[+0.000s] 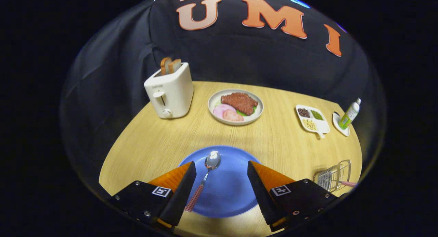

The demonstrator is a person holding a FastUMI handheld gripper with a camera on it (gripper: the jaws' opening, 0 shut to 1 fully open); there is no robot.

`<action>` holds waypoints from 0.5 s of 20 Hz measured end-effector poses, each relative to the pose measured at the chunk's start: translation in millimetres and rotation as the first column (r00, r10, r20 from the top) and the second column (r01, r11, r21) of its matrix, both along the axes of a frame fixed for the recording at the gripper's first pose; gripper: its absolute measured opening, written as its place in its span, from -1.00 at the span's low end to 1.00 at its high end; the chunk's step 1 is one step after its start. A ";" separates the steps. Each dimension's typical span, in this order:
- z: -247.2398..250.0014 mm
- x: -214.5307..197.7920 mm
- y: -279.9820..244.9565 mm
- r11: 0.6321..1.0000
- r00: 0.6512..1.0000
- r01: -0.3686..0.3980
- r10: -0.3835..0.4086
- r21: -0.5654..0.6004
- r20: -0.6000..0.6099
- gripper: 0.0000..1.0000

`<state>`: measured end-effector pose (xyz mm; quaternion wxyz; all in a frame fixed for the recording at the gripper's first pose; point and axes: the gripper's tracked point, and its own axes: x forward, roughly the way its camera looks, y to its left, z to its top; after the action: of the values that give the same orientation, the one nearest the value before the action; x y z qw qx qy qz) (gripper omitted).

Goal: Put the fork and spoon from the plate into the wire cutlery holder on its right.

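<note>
Nearest, my gripper (221,182) hangs released above the blue plate (229,196); the spoon (205,177) lies there beside my left finger. Rightward, the wire cutlery holder (333,177) is partly cut off. Beyond, the toaster (170,93) lettering is illegible.

Across my table (164,141) a white toaster (169,92) stands with two bread slices (170,65) poking up. Beside it, a pale plate of meat and ham (235,107). Farther right lie a divided dish of beans (312,119) and a small green bottle (350,114) on a white saucer (338,126).
</note>
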<state>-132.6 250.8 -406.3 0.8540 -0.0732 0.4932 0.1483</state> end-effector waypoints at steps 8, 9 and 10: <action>-55.3 -54.8 10.6 0.998 0.982 0.019 -0.029 -0.054 -0.185 0.21; -57.7 -58.8 6.2 0.998 0.982 0.018 -0.028 -0.057 -0.185 0.10; -58.4 -61.1 5.6 0.998 0.983 0.012 -0.023 -0.060 -0.184 -0.15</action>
<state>-193.7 256.5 -464.7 0.8034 -0.0799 0.5751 0.1322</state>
